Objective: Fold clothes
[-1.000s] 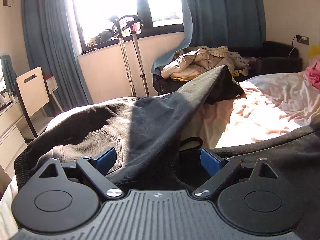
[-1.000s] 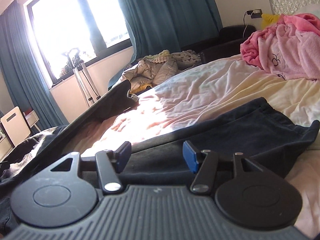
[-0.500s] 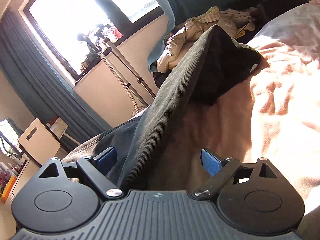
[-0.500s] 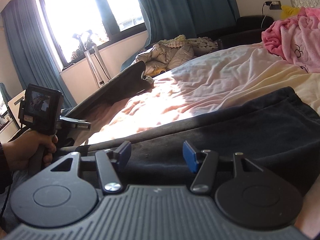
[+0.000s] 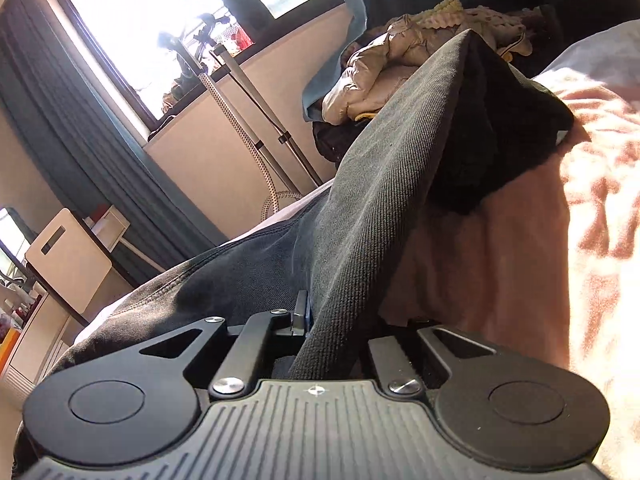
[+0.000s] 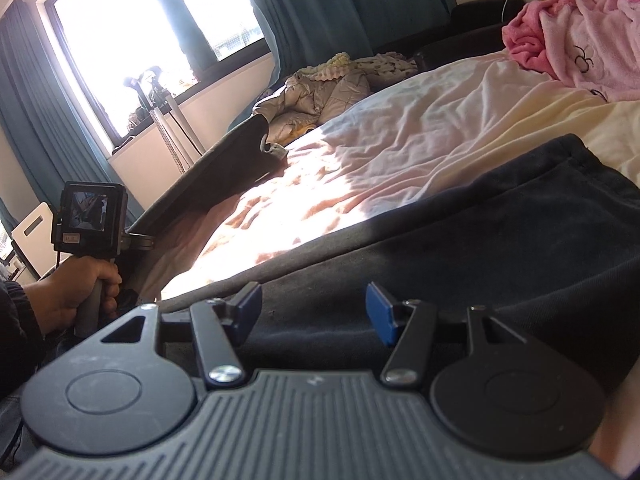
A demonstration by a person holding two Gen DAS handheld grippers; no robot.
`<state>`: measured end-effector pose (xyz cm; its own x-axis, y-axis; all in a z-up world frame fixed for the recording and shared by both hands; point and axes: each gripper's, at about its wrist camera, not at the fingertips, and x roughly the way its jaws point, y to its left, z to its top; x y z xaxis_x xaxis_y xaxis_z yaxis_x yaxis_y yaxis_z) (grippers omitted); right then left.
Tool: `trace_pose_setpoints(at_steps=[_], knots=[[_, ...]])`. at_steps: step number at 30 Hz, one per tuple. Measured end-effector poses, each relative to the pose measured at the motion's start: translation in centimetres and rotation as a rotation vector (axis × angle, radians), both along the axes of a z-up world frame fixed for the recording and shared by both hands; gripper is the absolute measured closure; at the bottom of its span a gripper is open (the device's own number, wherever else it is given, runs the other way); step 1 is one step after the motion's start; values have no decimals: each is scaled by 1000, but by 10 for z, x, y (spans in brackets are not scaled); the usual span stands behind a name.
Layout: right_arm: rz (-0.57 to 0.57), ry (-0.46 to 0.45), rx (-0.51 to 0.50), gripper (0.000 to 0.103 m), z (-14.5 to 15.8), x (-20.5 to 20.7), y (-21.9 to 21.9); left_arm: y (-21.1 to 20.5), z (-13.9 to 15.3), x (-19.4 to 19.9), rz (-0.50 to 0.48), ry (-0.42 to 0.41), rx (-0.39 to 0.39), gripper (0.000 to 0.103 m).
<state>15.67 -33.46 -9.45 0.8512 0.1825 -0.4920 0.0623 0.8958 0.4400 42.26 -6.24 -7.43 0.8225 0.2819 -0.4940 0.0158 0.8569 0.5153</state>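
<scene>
Dark trousers (image 5: 384,200), no legible label

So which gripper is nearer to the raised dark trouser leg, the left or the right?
Left. The left gripper is shut on the raised trouser leg. The right gripper is open and off to the side, over the other dark leg lying on the bed.

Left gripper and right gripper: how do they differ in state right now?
The left gripper is shut on the dark trousers, pinching a raised fold; the right gripper is open, its blue fingers spread apart. The left holds its trouser leg lifted off the bed; the right hovers over cloth lying flat. Both are at the same dark trousers.
</scene>
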Motion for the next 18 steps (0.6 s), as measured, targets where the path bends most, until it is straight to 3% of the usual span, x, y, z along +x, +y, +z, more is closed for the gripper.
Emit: trace_pose_setpoints(at_steps=[4,7,14,18], knots=[[16,-7,-19,44,3,-3,7,9,42,-44,-76,-42,-113,101],[20,-30,-26,44,11,-10,9,13,62,-86,-155,-46,-132,101],[21,-51,-13,44,21,-23,7,31,47,-183,-249,20,-170,101],[30,-65,-6,44,24,-24,6,30,18,-209,-221,42,-145,100]])
